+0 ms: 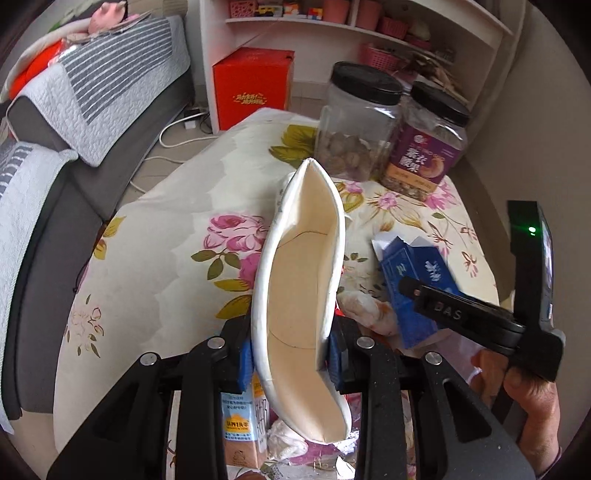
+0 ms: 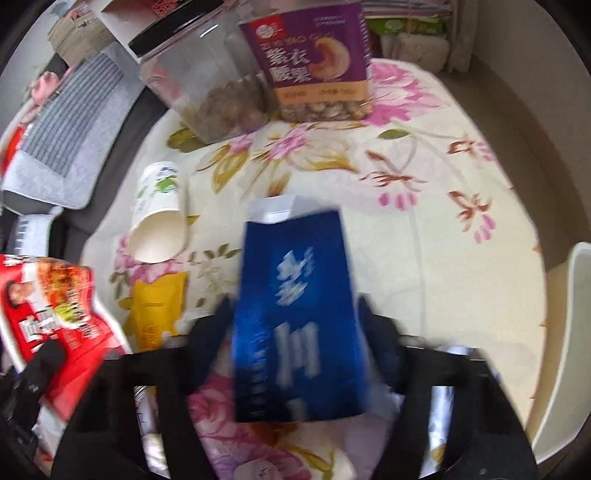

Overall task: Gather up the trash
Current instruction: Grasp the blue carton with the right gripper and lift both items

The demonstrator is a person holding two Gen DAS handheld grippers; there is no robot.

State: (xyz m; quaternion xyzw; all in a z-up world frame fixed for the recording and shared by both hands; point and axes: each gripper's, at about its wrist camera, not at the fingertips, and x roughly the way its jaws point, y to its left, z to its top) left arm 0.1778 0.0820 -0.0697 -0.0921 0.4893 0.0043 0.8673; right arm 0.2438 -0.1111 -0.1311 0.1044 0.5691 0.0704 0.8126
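Note:
My left gripper (image 1: 291, 354) is shut on a squashed white paper cup (image 1: 299, 295) and holds it above the floral table (image 1: 166, 258). My right gripper (image 2: 295, 317) is shut on a blue carton (image 2: 295, 314); the carton also shows in the left wrist view (image 1: 410, 280). In the right wrist view another white paper cup (image 2: 159, 218) lies on its side at the left, with a yellow wrapper (image 2: 155, 314) and a red snack bag (image 2: 55, 306) near it. A small light-blue carton (image 1: 240, 421) and a crumpled white tissue (image 1: 284, 439) lie under my left gripper.
Two clear jars with black lids, one plain (image 1: 354, 122) and one purple-labelled (image 1: 424, 147), stand at the table's far end. A grey sofa (image 1: 55, 184) runs along the left. A red box (image 1: 251, 88) sits under white shelves (image 1: 332, 29). A white rim (image 2: 569, 332) is at the right.

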